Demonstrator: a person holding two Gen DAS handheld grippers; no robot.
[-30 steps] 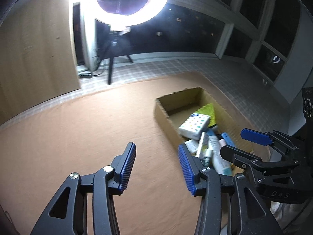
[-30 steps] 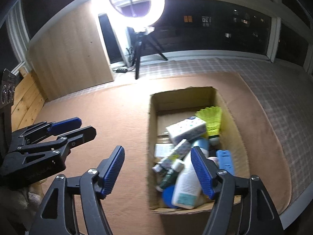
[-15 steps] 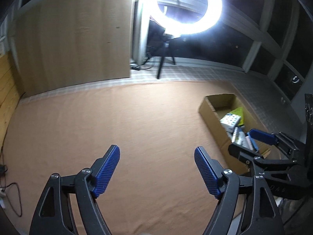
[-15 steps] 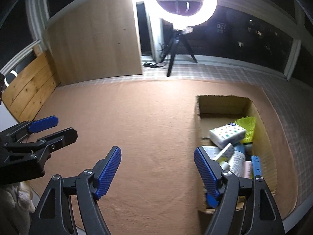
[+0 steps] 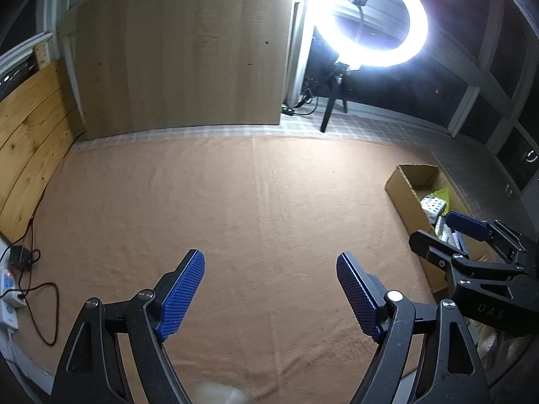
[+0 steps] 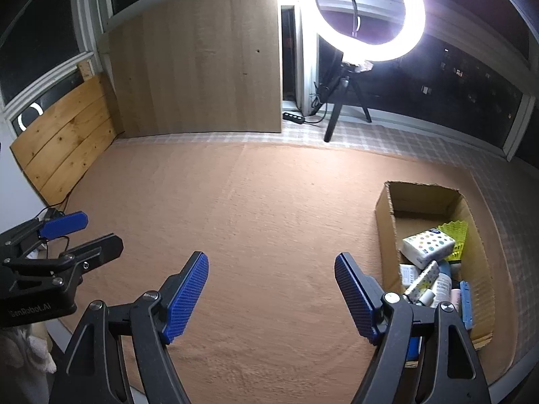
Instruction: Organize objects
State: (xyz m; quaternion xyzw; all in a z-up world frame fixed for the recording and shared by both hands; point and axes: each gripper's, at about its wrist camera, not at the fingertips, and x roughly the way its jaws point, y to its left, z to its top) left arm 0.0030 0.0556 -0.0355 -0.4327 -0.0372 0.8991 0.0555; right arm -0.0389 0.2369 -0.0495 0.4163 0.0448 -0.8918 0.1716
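Two claws, left (image 5: 270,298) and right (image 6: 271,298); one cardboard box (image 6: 387,222); one ring light (image 6: 370,13); one dotted tissue pack (image 6: 427,245); one yellow shuttlecock (image 6: 454,232).

A glazed home balcony at night, rigged for filming — a ring light (image 6: 370,17) on a tripod (image 6: 340,107) at one o'clock, dark windows (image 6: 454,77) behind it, a wood panel (image 6: 198,60) at eleven, a brown rug (image 6: 252,219) over checked flooring — a power strip (image 5: 8,289) at eight.
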